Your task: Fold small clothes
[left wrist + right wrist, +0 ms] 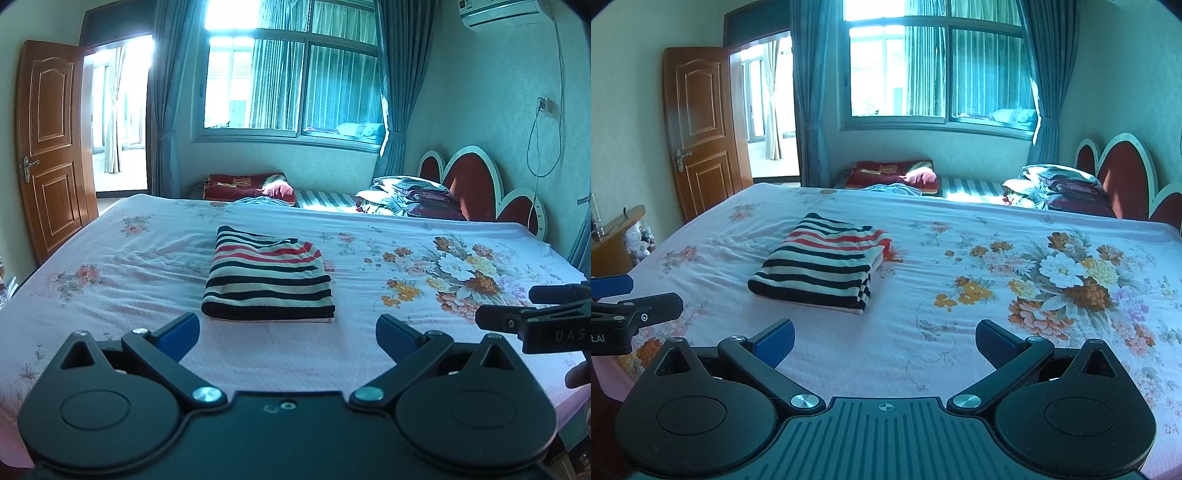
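Striped garment [269, 277], banded black, white and red, folded into a neat rectangle, flat on the bed [110, 258], left of the bed's middle as seen from the right wrist, thick folded edge toward the cameras. Under it a pale pink floral sheet [960, 332], lightly creased, with a large printed bouquet [1067, 280] well to the garment's right. Left gripper [288, 338] low over the near edge of the bed, just short of the garment, jaws spread wide with blue pads showing, holding nothing. Right gripper [884, 341] likewise low over the sheet, to the garment's right and nearer the camera, jaws wide apart and empty. In the left wrist view, the right gripper's black tips entering from the right edge, with a fingertip of a hand [578, 374] below them; in the right wrist view, the left gripper's tips and one blue pad at the left edge. Beyond the far side of the bed, a folded dark red blanket [243, 186] and a pile of bedding [410, 195] against a red scalloped headboard [469, 184]. Behind, a wide window [291, 74] with teal curtains [391, 92], an open wooden door [50, 147] to the left, an air conditioner [506, 13] high on the right wall.
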Tool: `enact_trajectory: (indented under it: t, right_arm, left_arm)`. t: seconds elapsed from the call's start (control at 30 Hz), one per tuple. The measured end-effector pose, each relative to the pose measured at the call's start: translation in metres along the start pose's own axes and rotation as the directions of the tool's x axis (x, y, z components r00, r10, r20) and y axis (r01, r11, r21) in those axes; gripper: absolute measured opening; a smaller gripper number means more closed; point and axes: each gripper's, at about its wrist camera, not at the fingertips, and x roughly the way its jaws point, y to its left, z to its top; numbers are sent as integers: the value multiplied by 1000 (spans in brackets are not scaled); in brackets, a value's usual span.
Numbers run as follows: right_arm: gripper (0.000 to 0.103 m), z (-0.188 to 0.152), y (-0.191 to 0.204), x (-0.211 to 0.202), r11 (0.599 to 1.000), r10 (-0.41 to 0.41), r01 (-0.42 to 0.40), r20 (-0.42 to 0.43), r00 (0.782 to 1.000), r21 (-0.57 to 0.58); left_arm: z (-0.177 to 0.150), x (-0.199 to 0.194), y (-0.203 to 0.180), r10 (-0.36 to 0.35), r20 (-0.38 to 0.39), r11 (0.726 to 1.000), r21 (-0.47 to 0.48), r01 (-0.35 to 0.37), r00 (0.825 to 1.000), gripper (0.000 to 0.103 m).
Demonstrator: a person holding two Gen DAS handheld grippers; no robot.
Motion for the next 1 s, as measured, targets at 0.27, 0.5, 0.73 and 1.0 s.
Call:
enact_trajectory:
  t: [0.27, 0.5, 0.73, 1.0]
  right_arm:
    - [103, 0, 0, 1, 1000, 1, -1, -1, 1000, -2]
    - [103, 2, 0, 5, 1000, 8, -8, -3, 1000, -8]
    - [103, 2, -1, 5, 1000, 11, -11, -1, 1000, -9]
    - [103, 3, -1, 6, 1000, 11, -11, -4, 1000, -11]
  left_arm:
    - [-1, 2, 1, 3, -1, 1000, 5, -3, 1000, 102]
    - [-2, 4, 3, 3, -5, 1000, 8, -3, 1000, 102]
    - [-2, 4, 2, 5, -3, 1000, 9, -5, 1000, 102]
    - [0, 6, 10, 9, 11, 1000, 9, -9, 1000, 101]
